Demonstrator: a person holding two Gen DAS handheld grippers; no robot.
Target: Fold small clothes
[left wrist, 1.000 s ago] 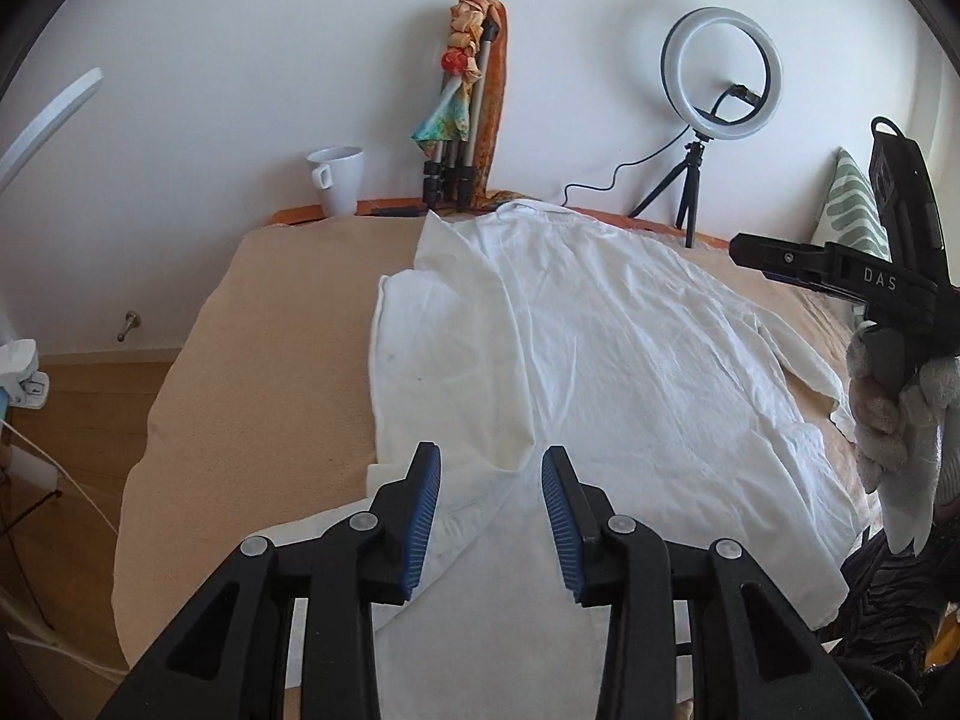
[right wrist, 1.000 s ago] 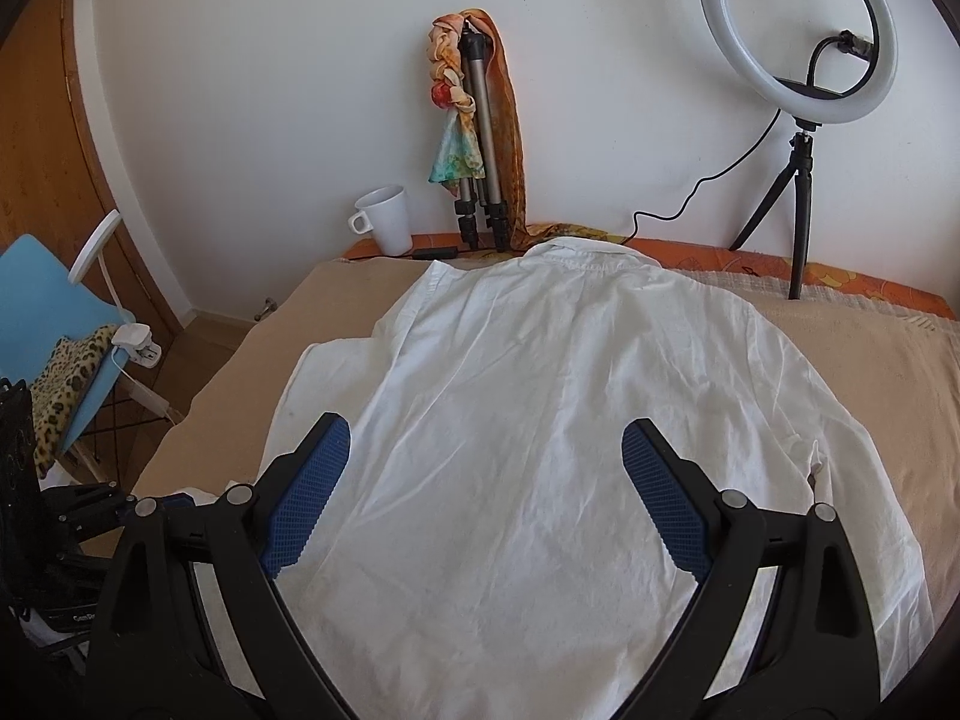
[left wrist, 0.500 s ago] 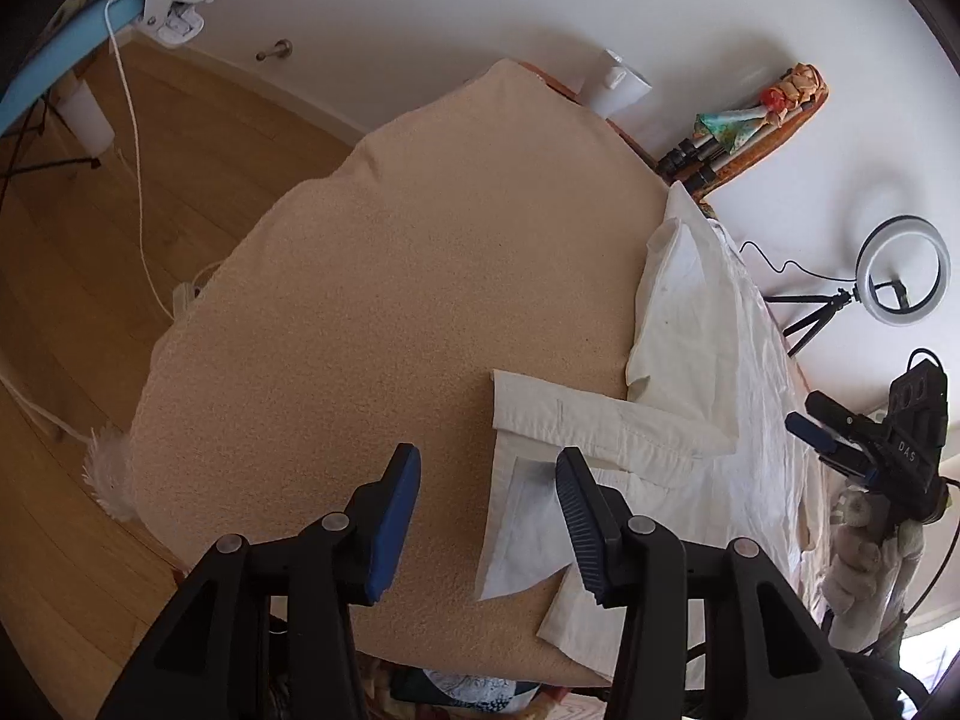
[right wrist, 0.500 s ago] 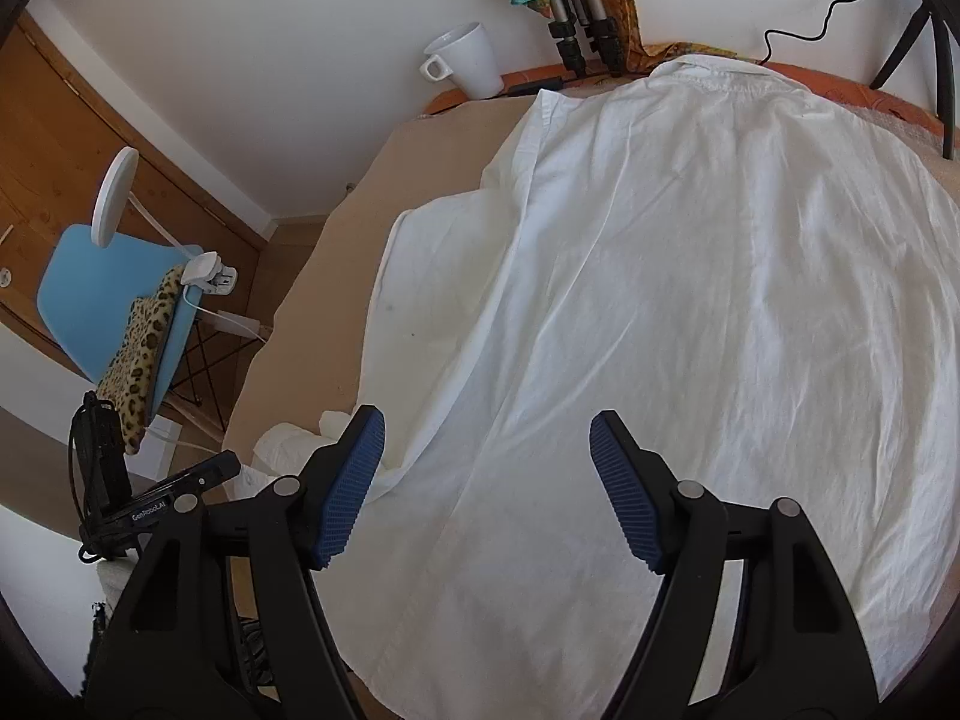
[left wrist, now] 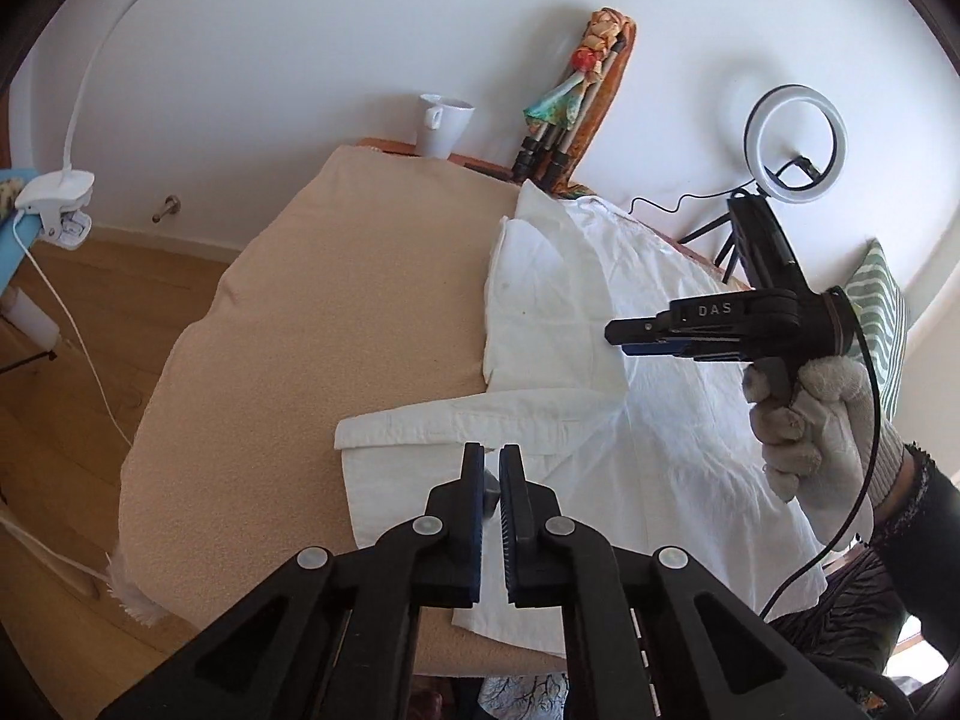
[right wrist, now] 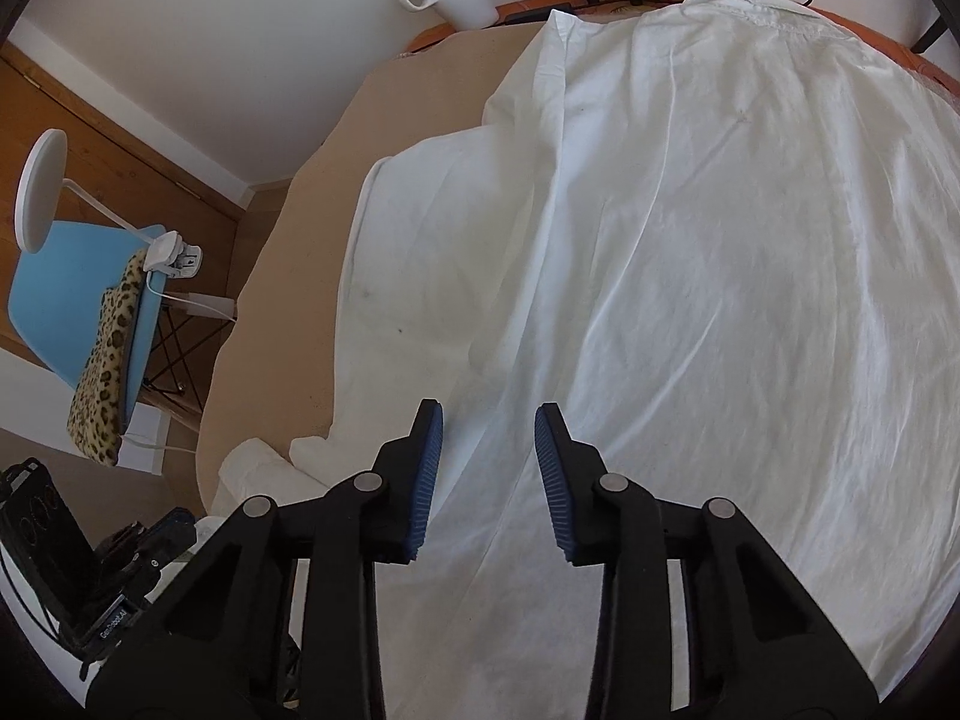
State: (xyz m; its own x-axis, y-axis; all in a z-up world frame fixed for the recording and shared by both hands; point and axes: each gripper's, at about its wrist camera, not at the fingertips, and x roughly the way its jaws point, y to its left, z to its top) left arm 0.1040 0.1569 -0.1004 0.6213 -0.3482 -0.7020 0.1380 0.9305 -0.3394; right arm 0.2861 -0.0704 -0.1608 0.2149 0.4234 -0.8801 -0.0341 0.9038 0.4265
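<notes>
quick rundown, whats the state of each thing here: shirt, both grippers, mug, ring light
white cotton shirt: spread flat, one sleeve folded across
left gripper: shut, over the sleeve cuff; whether it pinches cloth is unclear
right gripper: jaws closing above the shirt, nothing pinched
white ceramic mug: upright
round ring light on tripod: standing; lit or not is unclear

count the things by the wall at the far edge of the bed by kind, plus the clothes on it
white shirt: 1
white mug: 1
ring light: 1
folded tripod wrapped in a scarf: 1
total: 4
</notes>
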